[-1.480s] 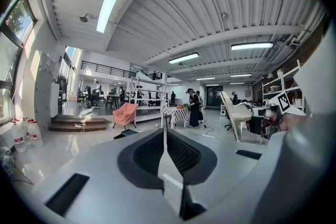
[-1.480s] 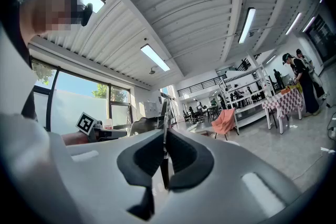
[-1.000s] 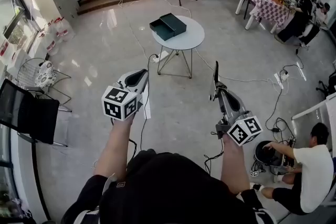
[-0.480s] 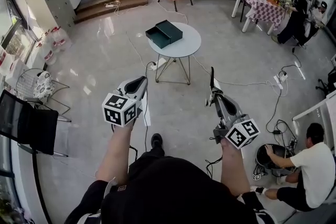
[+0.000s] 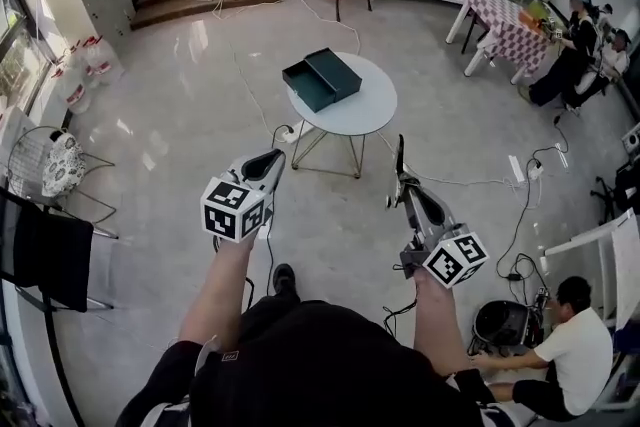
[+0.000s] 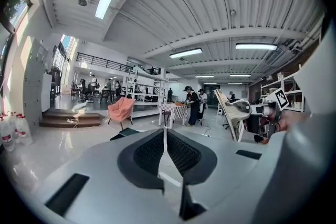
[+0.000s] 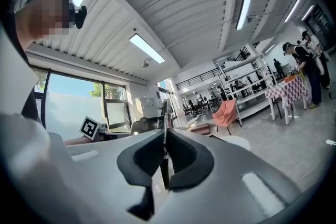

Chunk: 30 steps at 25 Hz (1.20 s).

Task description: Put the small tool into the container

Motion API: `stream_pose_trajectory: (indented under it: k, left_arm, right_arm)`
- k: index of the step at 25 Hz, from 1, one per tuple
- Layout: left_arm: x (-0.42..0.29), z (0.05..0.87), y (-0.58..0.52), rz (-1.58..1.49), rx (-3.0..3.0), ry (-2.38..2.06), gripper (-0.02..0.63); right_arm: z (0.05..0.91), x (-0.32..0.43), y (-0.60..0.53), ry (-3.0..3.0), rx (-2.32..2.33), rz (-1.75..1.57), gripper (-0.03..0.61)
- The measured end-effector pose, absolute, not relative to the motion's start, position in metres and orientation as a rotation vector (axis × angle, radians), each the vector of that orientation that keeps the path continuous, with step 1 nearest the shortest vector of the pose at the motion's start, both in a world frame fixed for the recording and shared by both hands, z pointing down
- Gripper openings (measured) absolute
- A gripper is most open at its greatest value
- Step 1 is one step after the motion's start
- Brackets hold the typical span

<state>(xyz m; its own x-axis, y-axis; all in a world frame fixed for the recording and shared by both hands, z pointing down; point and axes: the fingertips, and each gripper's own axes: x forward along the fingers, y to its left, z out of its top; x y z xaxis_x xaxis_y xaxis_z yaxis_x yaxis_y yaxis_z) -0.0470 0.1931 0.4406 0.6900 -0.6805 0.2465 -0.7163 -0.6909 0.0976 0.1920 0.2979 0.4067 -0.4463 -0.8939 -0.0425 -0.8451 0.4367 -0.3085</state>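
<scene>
dark slim tool (image 5: 399,158) in clenched right gripper (image 5: 401,192) jaws; ribbed left gripper (image 5: 271,159) jaws together, empty

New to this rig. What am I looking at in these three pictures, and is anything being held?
No robot: a person holds a two-jaw gripper in each hand. The head view looks down from the person's head; the other two cameras ride on the grippers, looking along their jaws. The left gripper is shut, empty. The right gripper is shut on a thin dark tool. Ahead stands a round white table carrying a dark green box, seemingly open.
</scene>
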Motion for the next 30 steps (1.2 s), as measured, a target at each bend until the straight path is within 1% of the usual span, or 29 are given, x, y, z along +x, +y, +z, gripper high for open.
stream_pose_trajectory:
  k: [6, 12, 23, 30]
  left_arm:
    - [-0.083, 0.443, 0.103, 0.260, 2.713, -1.118, 0.025]
    - [-0.118, 0.445, 0.056, 0.224, 2.680, -1.134, 0.025]
    - [-0.154, 0.468, 0.007, 0.256, 2.592, -1.219, 0.025]
    - [-0.149, 0.478, -0.059, 0.288, 2.530, -1.286, 0.025]
  right_arm:
    - [0.407, 0.140, 0.201, 2.530, -1.498, -0.385, 0.011]
    - [0.407, 0.104, 0.144, 2.599, -1.478, -0.413, 0.011]
    - [0.427, 0.082, 0.064, 2.645, -1.372, -0.494, 0.011]
    - [0.448, 0.100, -0.009, 2.644, -1.313, -0.551, 0.011]
